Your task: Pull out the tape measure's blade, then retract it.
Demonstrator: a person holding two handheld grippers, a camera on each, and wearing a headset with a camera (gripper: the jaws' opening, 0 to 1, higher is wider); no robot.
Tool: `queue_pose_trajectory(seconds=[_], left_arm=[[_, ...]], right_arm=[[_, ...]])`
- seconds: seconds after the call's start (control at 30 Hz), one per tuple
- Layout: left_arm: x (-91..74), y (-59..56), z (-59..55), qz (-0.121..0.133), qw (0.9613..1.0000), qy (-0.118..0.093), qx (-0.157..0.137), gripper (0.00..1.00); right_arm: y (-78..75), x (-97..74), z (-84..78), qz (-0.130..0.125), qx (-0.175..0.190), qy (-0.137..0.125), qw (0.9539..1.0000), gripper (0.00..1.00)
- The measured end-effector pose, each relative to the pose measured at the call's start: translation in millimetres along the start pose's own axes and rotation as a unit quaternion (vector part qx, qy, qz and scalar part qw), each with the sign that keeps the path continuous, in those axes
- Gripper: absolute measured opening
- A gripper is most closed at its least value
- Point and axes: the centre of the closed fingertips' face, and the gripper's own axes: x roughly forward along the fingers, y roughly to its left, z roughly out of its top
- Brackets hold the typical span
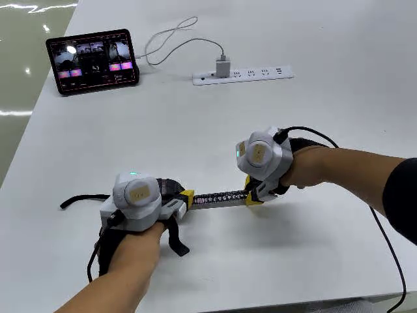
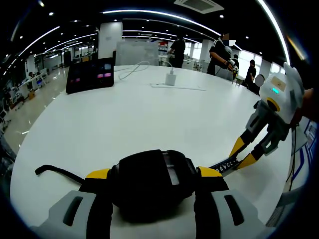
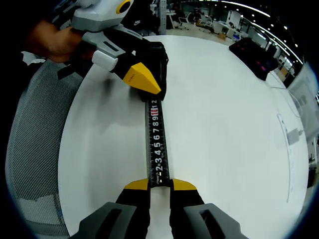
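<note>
Nearest, the left gripper clamps its jaws on the black tape measure case, which rests on the white table. The blade lies drawn out along the tabletop to the right gripper, which pinches what seems to be its tip. Beyond sit a power strip and a tablet.

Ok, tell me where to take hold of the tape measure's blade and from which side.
Take the blade at its free end, coming in along its length from the side opposite the case. It runs straight, a thin strip with its printed face up, so jaws closing on its two edges suit it, as the right gripper has it.
</note>
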Motion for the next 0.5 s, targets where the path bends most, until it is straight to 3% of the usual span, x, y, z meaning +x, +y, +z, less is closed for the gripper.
queue_pose_trajectory(seconds=[0.5], left_arm=[[0.3,-0.1,0.0,0.0,1.0,0.0,0.0,0.62]], right_arm=[[0.0,2.4,6.2,0.005,0.005,-0.001,1.0,0.1]])
